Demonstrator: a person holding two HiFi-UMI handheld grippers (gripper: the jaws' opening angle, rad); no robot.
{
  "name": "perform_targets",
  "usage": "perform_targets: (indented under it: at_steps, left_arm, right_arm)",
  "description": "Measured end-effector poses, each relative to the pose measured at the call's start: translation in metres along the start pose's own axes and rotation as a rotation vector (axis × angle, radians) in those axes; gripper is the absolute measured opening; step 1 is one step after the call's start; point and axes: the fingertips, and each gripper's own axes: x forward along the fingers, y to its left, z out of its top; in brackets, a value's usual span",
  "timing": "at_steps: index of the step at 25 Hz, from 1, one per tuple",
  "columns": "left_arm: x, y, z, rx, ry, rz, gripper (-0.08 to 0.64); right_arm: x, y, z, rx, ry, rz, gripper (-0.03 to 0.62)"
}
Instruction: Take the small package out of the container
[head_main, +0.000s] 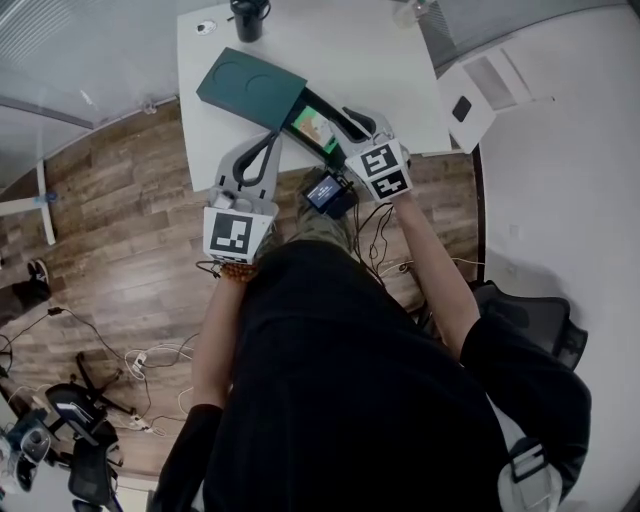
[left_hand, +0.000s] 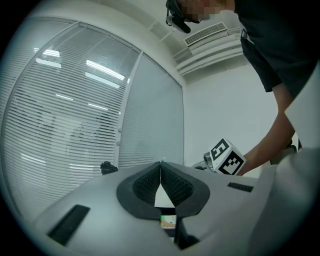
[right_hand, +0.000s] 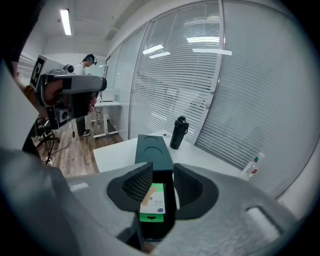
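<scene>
A dark green container (head_main: 250, 90) lies open on the white table (head_main: 400, 80), its lid part with two round recesses (right_hand: 152, 147) toward the far side. In its tray lies the small green and white package (head_main: 313, 127) (right_hand: 154, 202). My right gripper (head_main: 336, 124) (right_hand: 162, 172) hovers over the tray with its jaws open. The package shows in the gap below them, and the pads do not press on it. My left gripper (head_main: 271, 137) (left_hand: 160, 165) is at the container's left side, tips touching and shut with nothing seen between them.
A black bottle (head_main: 248, 18) (right_hand: 177, 132) stands at the table's far edge. At the far right stands a clear bottle (right_hand: 251, 167). A white cabinet (head_main: 475, 95) is right of the table, an office chair (head_main: 530, 315) behind me, and cables (head_main: 150, 360) on the wood floor.
</scene>
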Motion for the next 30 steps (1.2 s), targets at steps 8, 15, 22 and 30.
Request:
perform_targets:
  at_steps: [8,15,22,30]
  left_arm:
    - [0.003,0.009,-0.013,0.015,0.025,0.012,0.000]
    - [0.009,0.013,-0.014,0.003,0.027,0.030,0.000]
    - [0.013,0.018,-0.025,-0.049,0.072,0.049,0.000]
    - [0.010,0.026,-0.036,-0.066,0.099,0.085,0.000]
  right_arm:
    - [0.022,0.007,-0.015,-0.004,0.065,0.075,0.168]
    - [0.044,0.013,-0.037,-0.007,0.151,0.153,0.225]
    - [0.062,0.018,-0.060,-0.008,0.244,0.231,0.225]
    - [0.086,0.025,-0.101,0.004,0.362,0.278,0.285]
